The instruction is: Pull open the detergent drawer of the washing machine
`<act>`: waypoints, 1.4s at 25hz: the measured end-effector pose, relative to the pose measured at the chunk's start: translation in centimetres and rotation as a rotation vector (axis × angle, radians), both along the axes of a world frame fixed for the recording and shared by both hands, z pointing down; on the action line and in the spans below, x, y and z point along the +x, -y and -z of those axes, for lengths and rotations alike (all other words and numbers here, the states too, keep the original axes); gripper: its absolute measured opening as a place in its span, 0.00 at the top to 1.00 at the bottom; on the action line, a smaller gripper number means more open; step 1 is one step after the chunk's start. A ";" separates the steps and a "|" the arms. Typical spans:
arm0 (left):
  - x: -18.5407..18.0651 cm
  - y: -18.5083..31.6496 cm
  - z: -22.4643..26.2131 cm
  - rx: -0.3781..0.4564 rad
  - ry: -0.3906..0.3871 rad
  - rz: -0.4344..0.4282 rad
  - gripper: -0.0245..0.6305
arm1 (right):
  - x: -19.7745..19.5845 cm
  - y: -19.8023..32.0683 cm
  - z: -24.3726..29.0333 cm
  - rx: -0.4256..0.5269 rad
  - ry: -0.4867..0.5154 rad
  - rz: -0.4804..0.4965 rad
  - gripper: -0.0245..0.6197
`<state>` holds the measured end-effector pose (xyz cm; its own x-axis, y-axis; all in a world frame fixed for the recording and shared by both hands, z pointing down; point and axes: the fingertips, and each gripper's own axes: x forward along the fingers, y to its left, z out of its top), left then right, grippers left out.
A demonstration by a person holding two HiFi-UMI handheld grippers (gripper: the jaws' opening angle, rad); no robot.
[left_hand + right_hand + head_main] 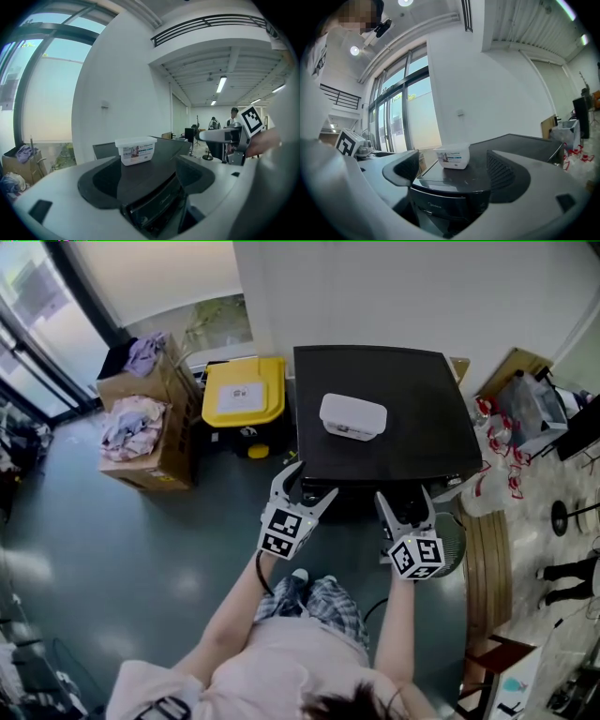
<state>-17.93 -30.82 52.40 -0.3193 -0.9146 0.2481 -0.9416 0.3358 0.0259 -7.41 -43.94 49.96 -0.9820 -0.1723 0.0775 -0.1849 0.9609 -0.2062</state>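
— While the person stands over the washing machine (375,418) at the centre of the head view, what shows of the job?
— Mostly its black top, with a white tub (352,416) resting on it. The front face lies under the top's lower edge and barely shows. The left gripper (309,482) points at that edge, and the right gripper (405,501) hangs just beside it, towards the lower right.
— And the left gripper view?
— Its jaws stand apart with nothing clasped. Between them, at lower centre, is the machine's upper front, a glossy dark face with a small logo, shut flush. That is most likely the detergent drawer (157,206), though its outline is hard to trace.
— The right gripper view?
— The jaws are spread and empty there too. They frame the same dark face low in the frame, with the tub behind it in the middle.
— How will it handle?
— Probably as a light, stiff plastic tray on a slide, needing little force and a straight outward pull. The glossy face looks slippery, so a flat pinch would likely skid. Hooking a jaw under its lower lip seems better, though no recess shows clearly. A sideways tug could jam it.
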 end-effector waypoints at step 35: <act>3.9 2.6 -11.0 -0.696 0.098 -0.518 0.43 | -4.8 -8.1 -11.4 0.572 -0.712 1.036 0.43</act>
